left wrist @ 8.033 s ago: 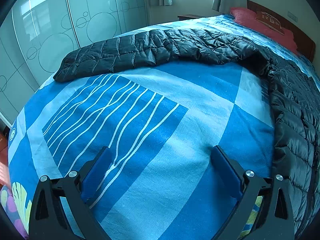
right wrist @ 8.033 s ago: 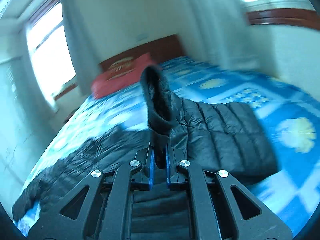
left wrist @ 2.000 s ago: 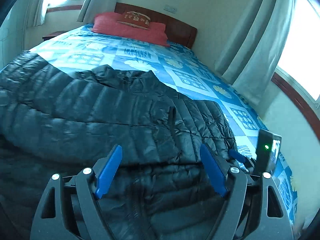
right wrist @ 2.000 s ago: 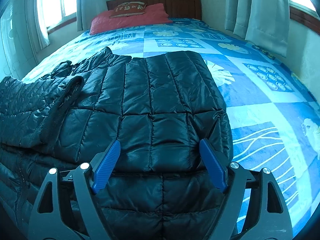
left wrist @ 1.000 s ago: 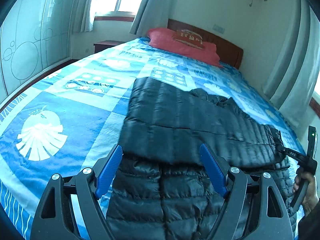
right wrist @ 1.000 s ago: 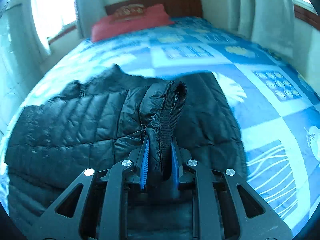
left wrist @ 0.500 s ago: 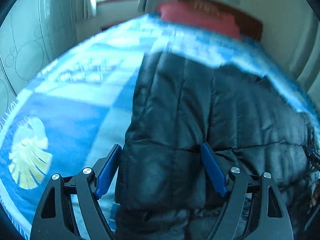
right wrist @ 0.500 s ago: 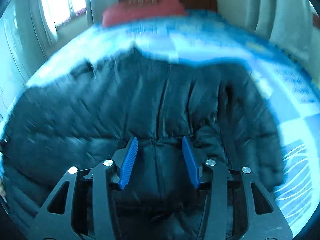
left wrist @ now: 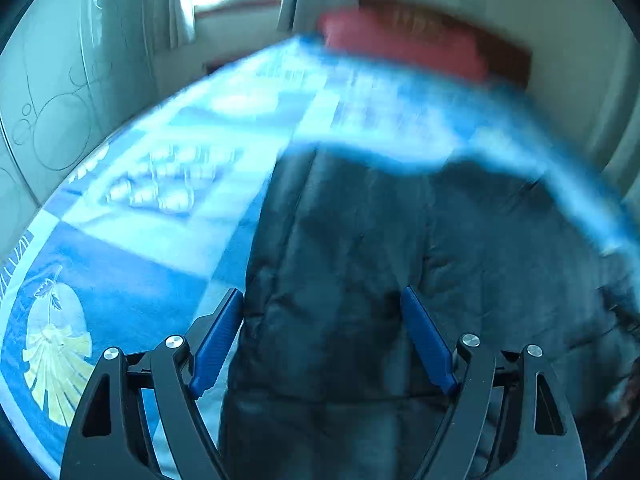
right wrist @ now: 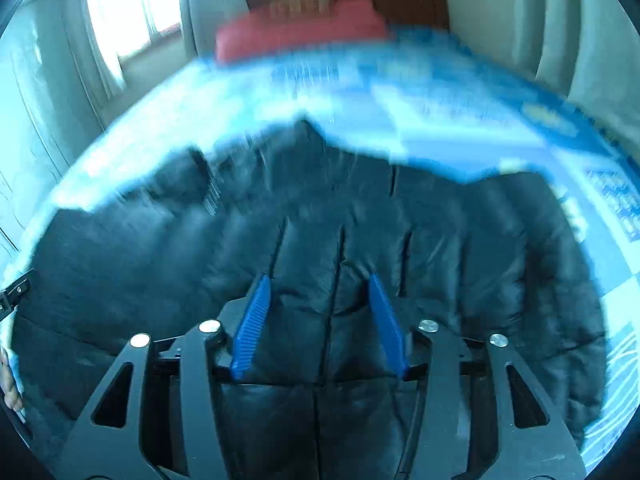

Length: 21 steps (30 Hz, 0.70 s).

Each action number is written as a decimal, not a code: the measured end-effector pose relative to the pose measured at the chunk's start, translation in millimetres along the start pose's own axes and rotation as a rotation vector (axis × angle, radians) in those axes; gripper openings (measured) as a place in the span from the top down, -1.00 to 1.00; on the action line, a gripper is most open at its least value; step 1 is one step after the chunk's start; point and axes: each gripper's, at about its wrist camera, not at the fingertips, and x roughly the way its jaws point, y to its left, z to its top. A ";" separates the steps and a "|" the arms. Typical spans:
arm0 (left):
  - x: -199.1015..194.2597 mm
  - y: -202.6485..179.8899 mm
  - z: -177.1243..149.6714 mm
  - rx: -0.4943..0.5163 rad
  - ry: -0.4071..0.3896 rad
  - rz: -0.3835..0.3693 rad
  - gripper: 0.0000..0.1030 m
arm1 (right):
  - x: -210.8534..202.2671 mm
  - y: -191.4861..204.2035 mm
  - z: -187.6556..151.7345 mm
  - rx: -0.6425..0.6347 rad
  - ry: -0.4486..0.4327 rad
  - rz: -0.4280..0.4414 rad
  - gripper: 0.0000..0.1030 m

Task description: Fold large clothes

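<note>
A black quilted down jacket (left wrist: 360,240) (right wrist: 320,232) lies on the blue patterned bed, sleeves folded in over its body. In the left wrist view my left gripper (left wrist: 322,300) stands open over the jacket's left edge, blue pads apart, nothing pinched. In the right wrist view my right gripper (right wrist: 318,284) hovers over the jacket's middle; its jaws are opening, the padded cloth lies below and between the pads (right wrist: 252,320) without being pressed. Both views are blurred by motion.
The bed (left wrist: 120,240) carries a blue sheet with leaf and stripe prints. A red pillow (right wrist: 296,28) lies against the wooden headboard (right wrist: 408,4). Windows with curtains stand behind, a glass wardrobe (left wrist: 48,100) at the left. A hand (right wrist: 8,384) shows at the left edge.
The right gripper let go of the jacket's cuff it held a second ago and opened; the sleeve now lies on the jacket. The left gripper moved closer over the jacket's left edge.
</note>
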 end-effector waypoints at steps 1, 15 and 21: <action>3.7 3.2 -1.4 -0.019 0.012 -0.020 -0.55 | -2.3 2.5 1.9 -0.007 -0.004 -0.014 -0.05; -0.8 -37.6 14.7 -0.002 -0.075 -0.008 -0.59 | 7.6 80.0 4.5 -0.156 -0.066 0.034 -0.10; -19.9 -5.1 5.6 -0.022 -0.101 0.027 -0.58 | -22.4 42.6 -5.5 -0.093 -0.109 0.044 -0.17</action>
